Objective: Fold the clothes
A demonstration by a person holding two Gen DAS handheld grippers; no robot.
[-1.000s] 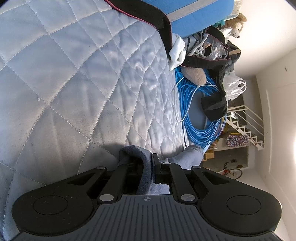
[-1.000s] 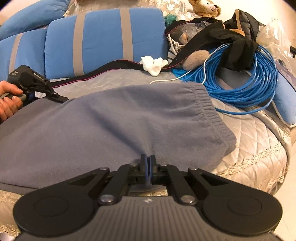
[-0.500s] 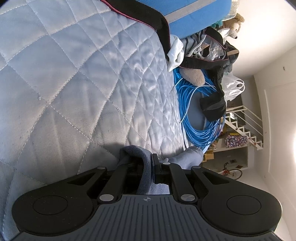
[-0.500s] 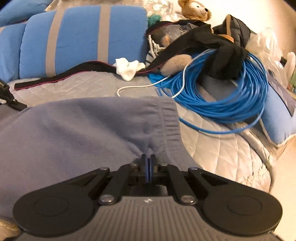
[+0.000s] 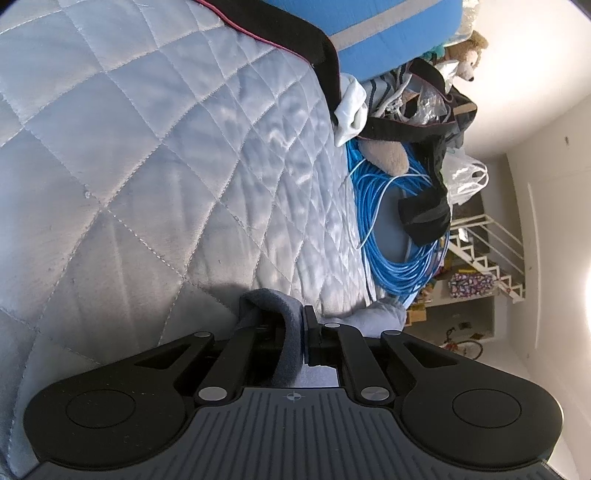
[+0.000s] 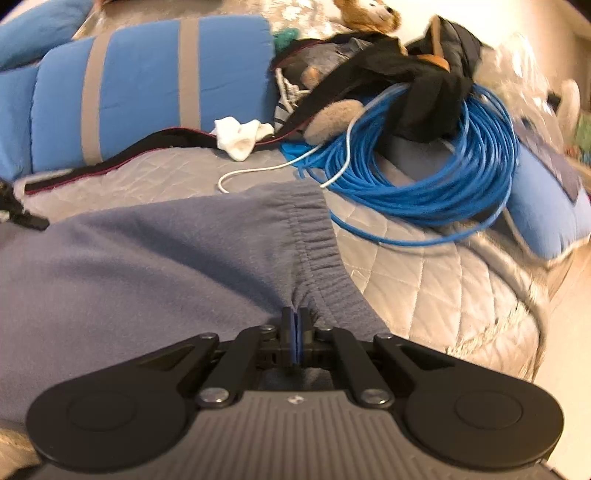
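A grey fleece garment [image 6: 155, 266] with an elastic waistband [image 6: 317, 243] lies spread on the quilted bed. My right gripper [image 6: 295, 321] is shut on its near edge beside the waistband. My left gripper [image 5: 295, 317] is shut on a bunched fold of the same grey fleece [image 5: 280, 306], held low over the quilt; another part of the garment [image 5: 380, 317] shows just beyond the fingers. The left gripper's tip also shows at the left edge of the right wrist view [image 6: 22, 218].
A coil of blue cable [image 6: 436, 170] lies on the bed to the right, with black clothing [image 6: 424, 92] over it. A white sock [image 6: 240, 134], a black strap [image 6: 129, 155], blue pillows [image 6: 147, 92] and a teddy bear [image 6: 369, 14] line the back. The bed edge [image 6: 517, 332] drops off right.
My right gripper has carried the garment's edge to the left and forward, so the waistband and cable coil now sit closer. The left gripper holds its fold nearly still.
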